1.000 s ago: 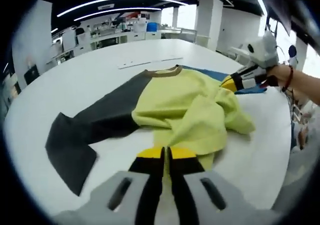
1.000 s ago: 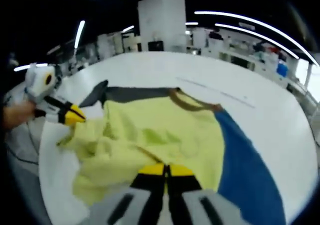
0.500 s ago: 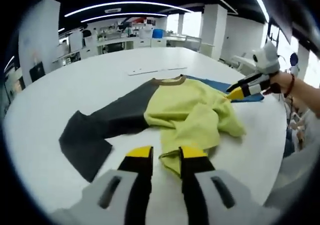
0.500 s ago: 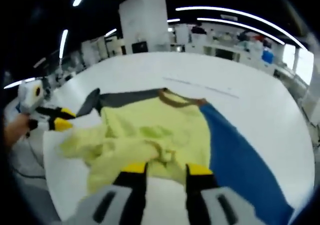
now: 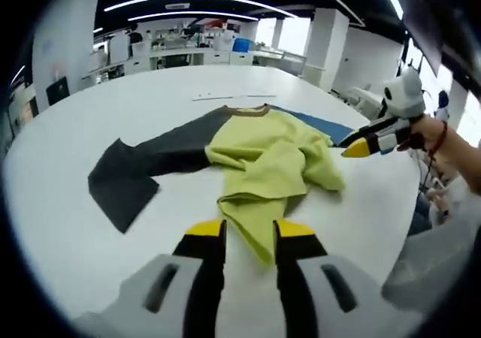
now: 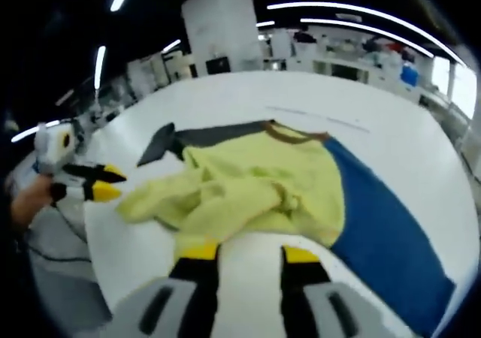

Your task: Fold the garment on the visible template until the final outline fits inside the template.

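A shirt lies crumpled on the white table (image 5: 68, 203): yellow-green body (image 5: 274, 154) (image 6: 263, 184), dark grey sleeve (image 5: 139, 169) (image 6: 203, 137), blue sleeve (image 5: 319, 122) (image 6: 383, 233), brown collar (image 5: 244, 111) (image 6: 294, 134). The hem is bunched up over the body. My left gripper (image 5: 249, 233) stands open just short of the yellow hem, holding nothing; in the right gripper view it is the gripper (image 6: 101, 182) at the left edge. My right gripper (image 6: 246, 257) is open too, near the rumpled hem, and comes into the left gripper view as a gripper (image 5: 359, 144) held by a hand (image 5: 430, 131). No template outline can be made out.
A thin strip (image 5: 229, 95) (image 6: 319, 118) lies on the table beyond the collar. Desks, shelves and white pillars (image 6: 218, 30) fill the room behind. The table edge curves close on both near sides.
Both grippers were shut on the yellow hem a second ago; they opened, let the fabric drop and drew back. The hem now lies loose on the shirt body.
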Demonstrator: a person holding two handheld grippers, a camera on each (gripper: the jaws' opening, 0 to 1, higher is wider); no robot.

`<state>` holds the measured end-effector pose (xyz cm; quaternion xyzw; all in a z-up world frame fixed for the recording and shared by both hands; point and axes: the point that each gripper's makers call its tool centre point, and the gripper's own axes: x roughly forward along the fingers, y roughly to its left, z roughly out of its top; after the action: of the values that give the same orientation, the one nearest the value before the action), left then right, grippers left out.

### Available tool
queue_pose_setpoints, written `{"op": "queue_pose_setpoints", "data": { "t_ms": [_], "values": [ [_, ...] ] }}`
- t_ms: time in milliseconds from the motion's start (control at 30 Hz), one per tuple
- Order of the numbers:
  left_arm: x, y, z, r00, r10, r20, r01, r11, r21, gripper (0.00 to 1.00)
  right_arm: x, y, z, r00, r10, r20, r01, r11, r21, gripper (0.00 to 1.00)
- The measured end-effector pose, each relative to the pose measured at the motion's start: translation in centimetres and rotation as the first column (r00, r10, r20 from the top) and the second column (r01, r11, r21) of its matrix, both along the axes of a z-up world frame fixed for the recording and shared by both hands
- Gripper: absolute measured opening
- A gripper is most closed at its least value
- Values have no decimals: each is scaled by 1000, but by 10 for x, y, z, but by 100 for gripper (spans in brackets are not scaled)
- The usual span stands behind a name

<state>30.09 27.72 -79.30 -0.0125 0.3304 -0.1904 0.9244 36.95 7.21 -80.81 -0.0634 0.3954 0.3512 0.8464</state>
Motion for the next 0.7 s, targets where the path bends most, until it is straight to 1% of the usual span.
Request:
{"op": "queue_pose_setpoints", "data": {
  "t_ms": [67,200,367,467,533,700],
  "values": [
    [-3,-1,0,1000,10,2,-10,1000,0,22,-8,3,-4,1000,2,-12,-3,1000,-4,27],
    [-8,-3,-6,1000,22,-21,-22,1000,14,21,-20,9,-11,1000,1,-29,-1,1000,-9,26],
    [-12,-6,-14,999,19,-43,-18,999,36,20,-26,15,-22,999,-6,-49,4,999,-34,24],
    [-14,-8,-15,998,36,-58,-35,999,23,18,-31,18,-25,999,-4,-53,1,999,-47,22],
    [-13,-6,-18,997,54,-59,-53,998,15,16,-30,19,-29,998,-7,-54,5,999,-47,21],
    [-15,-5,-25,992,80,-94,-81,997,-14,10,-34,24,-34,998,-11,-68,7,998,-59,17]
  ]
}}
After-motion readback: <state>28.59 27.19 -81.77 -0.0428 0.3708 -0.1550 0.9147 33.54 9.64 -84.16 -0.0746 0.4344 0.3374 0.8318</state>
